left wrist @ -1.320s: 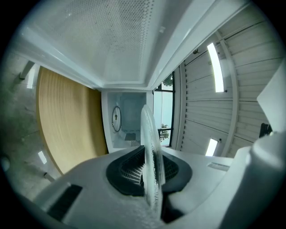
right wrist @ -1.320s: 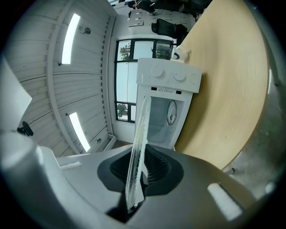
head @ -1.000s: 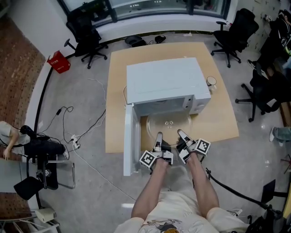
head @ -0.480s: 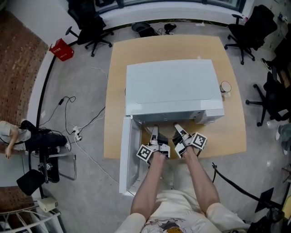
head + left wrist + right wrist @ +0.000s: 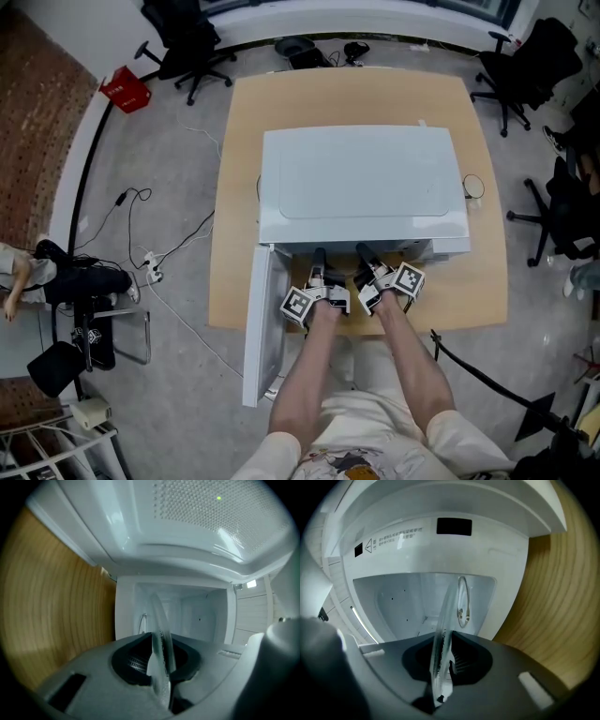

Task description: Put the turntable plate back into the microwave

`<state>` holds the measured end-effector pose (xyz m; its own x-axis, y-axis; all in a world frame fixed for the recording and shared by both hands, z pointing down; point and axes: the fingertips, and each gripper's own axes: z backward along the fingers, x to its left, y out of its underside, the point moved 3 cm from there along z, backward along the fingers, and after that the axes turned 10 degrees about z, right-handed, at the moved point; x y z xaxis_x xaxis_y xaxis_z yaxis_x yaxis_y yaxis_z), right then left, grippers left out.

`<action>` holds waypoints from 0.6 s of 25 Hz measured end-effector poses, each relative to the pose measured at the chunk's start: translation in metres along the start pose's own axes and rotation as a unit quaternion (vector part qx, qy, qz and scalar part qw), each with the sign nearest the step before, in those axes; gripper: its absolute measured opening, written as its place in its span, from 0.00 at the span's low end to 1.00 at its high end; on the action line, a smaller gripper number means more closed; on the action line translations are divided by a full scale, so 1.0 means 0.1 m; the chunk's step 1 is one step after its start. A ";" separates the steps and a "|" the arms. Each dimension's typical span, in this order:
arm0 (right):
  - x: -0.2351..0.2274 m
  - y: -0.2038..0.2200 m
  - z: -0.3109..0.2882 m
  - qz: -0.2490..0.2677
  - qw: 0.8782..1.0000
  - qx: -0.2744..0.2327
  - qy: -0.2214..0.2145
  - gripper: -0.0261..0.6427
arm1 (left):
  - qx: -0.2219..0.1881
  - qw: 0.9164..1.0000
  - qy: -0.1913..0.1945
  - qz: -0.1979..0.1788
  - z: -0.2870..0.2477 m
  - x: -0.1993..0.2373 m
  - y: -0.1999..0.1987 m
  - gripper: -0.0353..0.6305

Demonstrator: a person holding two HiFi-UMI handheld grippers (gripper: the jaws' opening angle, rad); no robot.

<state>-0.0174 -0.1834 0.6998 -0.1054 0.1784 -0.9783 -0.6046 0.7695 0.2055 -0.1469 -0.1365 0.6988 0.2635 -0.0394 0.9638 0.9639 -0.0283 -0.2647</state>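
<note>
Left gripper view shows the left tongs (image 5: 159,667) clamped on the near rim of the glass turntable plate (image 5: 158,616). The right tongs (image 5: 440,667) pinch the same rim. Seen edge-on, the plate is a thin clear streak, hard to trace, pointing into the cavity of the microwave (image 5: 361,183). In the head view the microwave's top hides the plate and the tong tips. The door (image 5: 262,323) hangs open beside the desk (image 5: 239,169).
</note>
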 end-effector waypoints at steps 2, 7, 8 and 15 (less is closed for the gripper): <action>-0.03 0.00 0.00 -0.004 1.000 0.000 0.007 0.11 | 0.001 1.000 -0.011 -0.003 -0.01 0.02 0.00 0.10; -0.07 0.01 0.03 -0.011 1.000 0.007 0.022 0.10 | 0.004 0.998 -0.056 -0.028 0.03 0.15 -0.03 0.09; -0.09 0.01 0.04 -0.011 0.999 0.010 0.028 0.10 | 0.003 0.998 -0.059 -0.029 0.03 0.16 -0.04 0.09; -0.20 0.16 0.18 -0.008 0.994 0.078 0.079 0.15 | 0.001 0.997 -0.073 -0.039 -0.02 0.19 -0.04 0.09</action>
<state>-0.0103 -0.1638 0.7233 -0.2268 0.0768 -0.9709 -0.4789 0.8593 0.1799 -0.1461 -0.1392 0.7186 0.1901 0.1081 0.9758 0.9818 -0.0238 -0.1886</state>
